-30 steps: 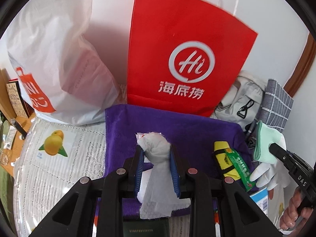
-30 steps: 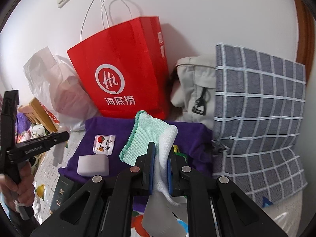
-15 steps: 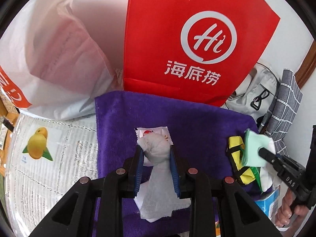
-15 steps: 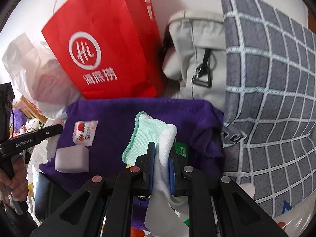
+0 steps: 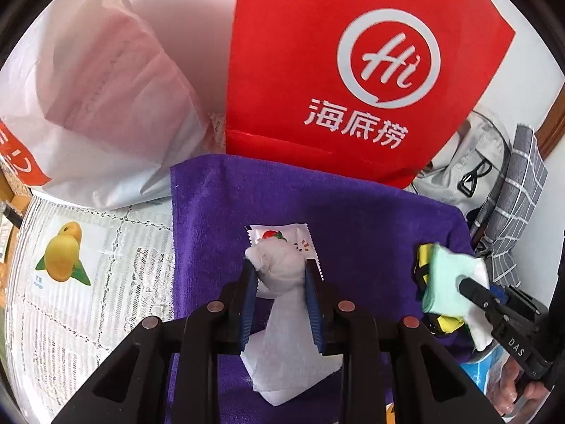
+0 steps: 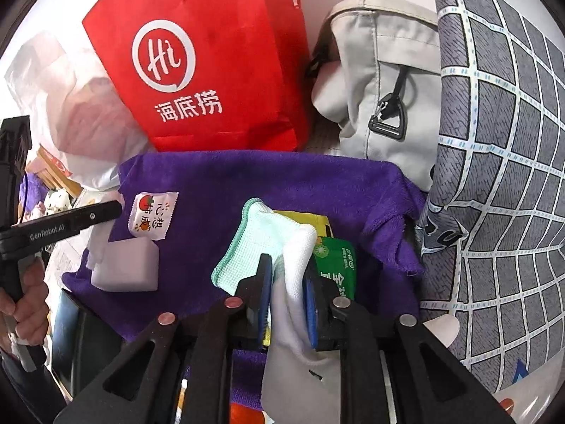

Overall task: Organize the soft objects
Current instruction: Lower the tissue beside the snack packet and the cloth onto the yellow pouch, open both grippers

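My left gripper (image 5: 280, 268) is shut on a crumpled white tissue (image 5: 282, 279) that hangs down over the purple towel (image 5: 353, 219). Just beyond it lies a small white snack packet (image 5: 300, 238), which also shows in the right wrist view (image 6: 152, 217). My right gripper (image 6: 287, 265) is shut on a white and mint-green cloth (image 6: 268, 240) held low over the towel (image 6: 282, 180), above a yellow packet (image 6: 310, 219) and a green packet (image 6: 339, 265). A white sponge block (image 6: 125, 265) lies on the towel's left part. The right gripper with its cloth (image 5: 448, 282) shows at the right in the left wrist view.
A red paper bag (image 5: 353, 70) stands behind the towel, with a white plastic bag (image 5: 99, 106) to its left. A grey pouch (image 6: 381, 81) and a checked grey cloth bag (image 6: 501, 176) stand at the right. A lace table cover with a mango print (image 5: 63, 254) lies at the left.
Both grippers moved forward and lower over the purple towel, each still holding its cloth. The red bag looms larger.
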The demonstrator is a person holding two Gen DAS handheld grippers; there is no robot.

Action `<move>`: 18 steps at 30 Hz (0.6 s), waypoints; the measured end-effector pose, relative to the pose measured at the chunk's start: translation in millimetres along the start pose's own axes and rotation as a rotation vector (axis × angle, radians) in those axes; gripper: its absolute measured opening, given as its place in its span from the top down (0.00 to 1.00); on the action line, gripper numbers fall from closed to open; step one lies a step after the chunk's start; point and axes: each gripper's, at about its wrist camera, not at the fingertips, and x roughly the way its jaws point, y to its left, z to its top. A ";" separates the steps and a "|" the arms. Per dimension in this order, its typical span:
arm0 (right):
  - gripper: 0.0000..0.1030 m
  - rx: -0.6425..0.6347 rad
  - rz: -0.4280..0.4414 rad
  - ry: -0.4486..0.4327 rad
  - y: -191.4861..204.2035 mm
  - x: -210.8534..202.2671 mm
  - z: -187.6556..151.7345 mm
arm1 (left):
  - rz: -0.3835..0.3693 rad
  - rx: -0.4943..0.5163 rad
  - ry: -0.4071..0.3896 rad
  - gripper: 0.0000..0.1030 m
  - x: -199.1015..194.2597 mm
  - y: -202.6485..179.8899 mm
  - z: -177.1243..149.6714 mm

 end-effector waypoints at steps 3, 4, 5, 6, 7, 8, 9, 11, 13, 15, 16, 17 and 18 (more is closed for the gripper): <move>0.65 -0.002 -0.003 -0.010 1.5 -3.4 0.1 | -0.002 -0.001 0.005 0.75 -0.5 0.6 0.9; 0.62 -0.004 -0.006 -0.016 2.0 -5.1 0.1 | -0.004 -0.002 0.006 0.75 -0.6 0.7 1.2; 0.56 -0.004 -0.007 -0.022 2.1 -7.5 0.0 | -0.005 -0.003 0.008 0.75 -0.8 0.9 1.4; 0.51 -0.006 -0.005 -0.030 2.5 -9.9 0.2 | -0.008 -0.006 0.011 0.75 -0.5 1.1 1.7; 0.50 -0.007 -0.003 -0.035 2.4 -12.1 0.3 | -0.009 -0.009 0.016 0.74 -0.1 1.2 1.9; 0.49 -0.008 -0.002 -0.038 3.1 -13.0 0.2 | -0.010 -0.011 0.019 0.74 -0.1 1.8 1.9; 0.49 -0.009 -0.002 -0.039 3.4 -14.1 0.2 | -0.011 -0.012 0.022 0.74 0.0 1.8 1.9; 0.49 -0.012 -0.002 -0.038 3.2 -17.3 0.0 | -0.011 -0.013 0.027 0.72 -0.2 1.5 1.7; 0.48 -0.017 -0.005 -0.037 4.9 -17.4 -0.1 | -0.014 -0.009 0.035 0.66 0.3 0.9 1.2; 0.48 -0.021 -0.008 -0.037 7.0 -16.3 -0.1 | -0.015 -0.004 0.043 0.65 0.3 -0.2 0.6; 0.48 -0.021 -0.008 -0.036 7.9 -15.6 -0.1 | -0.016 -0.007 0.043 0.64 -0.1 -0.1 0.3; 0.48 -0.023 -0.007 -0.037 9.1 -14.9 -0.1 | -0.018 -0.009 0.044 0.63 -0.3 -0.4 0.0; 0.48 -0.026 -0.008 -0.038 10.9 -14.3 0.2 | -0.022 -0.008 0.045 0.61 -0.5 -0.9 0.1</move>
